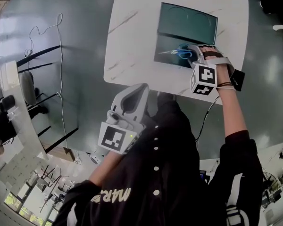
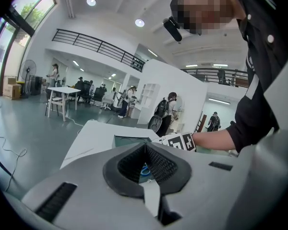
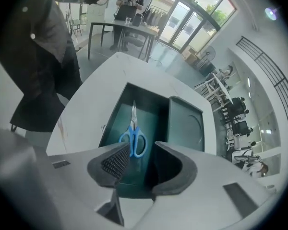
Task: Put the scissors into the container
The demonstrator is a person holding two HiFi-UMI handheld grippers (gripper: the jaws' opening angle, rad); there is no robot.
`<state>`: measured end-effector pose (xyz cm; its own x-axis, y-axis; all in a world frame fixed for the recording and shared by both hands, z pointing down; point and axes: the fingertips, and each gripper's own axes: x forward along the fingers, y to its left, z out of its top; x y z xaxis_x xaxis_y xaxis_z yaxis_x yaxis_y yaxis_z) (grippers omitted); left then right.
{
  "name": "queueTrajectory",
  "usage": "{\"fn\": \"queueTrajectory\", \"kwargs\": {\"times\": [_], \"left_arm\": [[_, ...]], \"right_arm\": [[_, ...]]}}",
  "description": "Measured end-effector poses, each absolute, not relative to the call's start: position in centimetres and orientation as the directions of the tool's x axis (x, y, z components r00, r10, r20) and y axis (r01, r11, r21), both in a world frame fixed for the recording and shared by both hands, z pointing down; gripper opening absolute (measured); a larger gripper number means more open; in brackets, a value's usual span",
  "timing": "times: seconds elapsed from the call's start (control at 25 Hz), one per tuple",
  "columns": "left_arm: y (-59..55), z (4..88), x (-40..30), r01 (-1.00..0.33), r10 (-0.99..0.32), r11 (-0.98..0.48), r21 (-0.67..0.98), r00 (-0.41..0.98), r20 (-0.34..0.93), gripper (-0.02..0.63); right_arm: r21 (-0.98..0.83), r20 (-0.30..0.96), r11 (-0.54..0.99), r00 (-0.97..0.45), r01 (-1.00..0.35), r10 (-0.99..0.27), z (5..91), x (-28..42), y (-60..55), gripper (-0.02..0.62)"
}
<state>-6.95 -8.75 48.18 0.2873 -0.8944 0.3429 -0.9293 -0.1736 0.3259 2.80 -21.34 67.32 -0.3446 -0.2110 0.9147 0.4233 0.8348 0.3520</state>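
Observation:
Blue-handled scissors (image 1: 180,53) (image 3: 133,137) lie flat on the floor of the dark green container (image 1: 167,44) (image 3: 156,110) on the white table (image 1: 132,46); their blades point away from my right gripper. My right gripper (image 1: 192,55) (image 3: 141,148) hovers over the container's near right end, just behind the handles. It is open, and its pads touch nothing. My left gripper (image 1: 137,89) (image 2: 145,150) is held off the table's near edge, close to the person's body. It is shut and empty.
A second dark green tray or lid (image 1: 188,21) (image 3: 186,123) lies against the container's far side. Grey floor surrounds the table, with a cable (image 1: 56,27) and a shelf frame to the left. People and tables stand far off in the hall.

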Motion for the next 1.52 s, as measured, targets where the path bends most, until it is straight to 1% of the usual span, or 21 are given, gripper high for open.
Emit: {"fn": "queueTrajectory", "kwargs": {"times": [0.16, 0.2, 0.32, 0.44, 0.48, 0.72, 0.8, 1.04, 1.24, 1.36, 1.52], "left_arm": [[-9.1, 46.9, -7.3, -0.936, -0.898, -0.231, 0.266, 0.311, 0.313, 0.028], [-9.2, 46.4, -7.3, -0.935, -0.899, -0.244, 0.258, 0.318, 0.301, 0.028], [-9.6, 44.7, -7.1, -0.93, -0.903, -0.277, 0.243, 0.338, 0.266, 0.028], [-10.3, 42.9, -7.4, -0.927, -0.909, -0.303, 0.221, 0.35, 0.224, 0.028], [-10.5, 42.4, -7.6, -0.926, -0.912, -0.309, 0.215, 0.353, 0.209, 0.028], [-11.2, 39.6, -7.9, -0.921, -0.915, -0.352, 0.166, 0.376, 0.149, 0.028], [-11.3, 38.8, -7.7, -0.919, -0.912, -0.366, 0.149, 0.386, 0.137, 0.028], [-11.7, 37.7, -7.4, -0.903, -0.9, -0.414, 0.113, 0.424, 0.099, 0.028], [-11.8, 36.4, -7.1, -0.903, -0.899, -0.425, 0.064, 0.43, 0.082, 0.028], [-11.7, 36.0, -7.4, -0.907, -0.904, -0.419, 0.036, 0.42, 0.073, 0.028], [-11.8, 35.1, -8.0, -0.913, -0.912, -0.407, 0.016, 0.407, 0.055, 0.028]], "right_arm": [[0.413, 0.855, 0.865, -0.447, 0.285, -0.261, 63.4, 1.8, -21.1, 0.072], [0.418, 0.835, 0.876, -0.483, 0.239, -0.266, 62.2, 1.5, -20.8, 0.057], [0.414, 0.753, 0.906, -0.594, 0.091, -0.284, 57.8, 0.6, -19.7, 0.048], [0.39, 0.64, 0.916, -0.686, -0.099, -0.347, 52.9, 0.4, -19.5, 0.029], [0.374, 0.605, 0.913, -0.704, -0.162, -0.373, 51.4, 0.5, -19.5, 0.014], [0.287, 0.449, 0.837, -0.706, -0.467, -0.548, 44.9, 2.9, -19.4, 0.014], [0.237, 0.401, 0.805, -0.7, -0.544, -0.591, 43.0, 4.0, -19.3, 0.014], [0.182, 0.246, 0.733, -0.691, -0.655, -0.679, 38.0, 5.8, -18.0, 0.014], [0.153, 0.115, 0.669, -0.659, -0.728, -0.743, 35.2, 8.0, -16.6, 0.014], [0.094, 0.056, 0.622, -0.62, -0.777, -0.783, 34.7, 9.7, -15.7, 0.014], [0.018, -0.015, 0.532, -0.532, -0.847, -0.847, 33.5, 12.1, -15.3, 0.014]]}}
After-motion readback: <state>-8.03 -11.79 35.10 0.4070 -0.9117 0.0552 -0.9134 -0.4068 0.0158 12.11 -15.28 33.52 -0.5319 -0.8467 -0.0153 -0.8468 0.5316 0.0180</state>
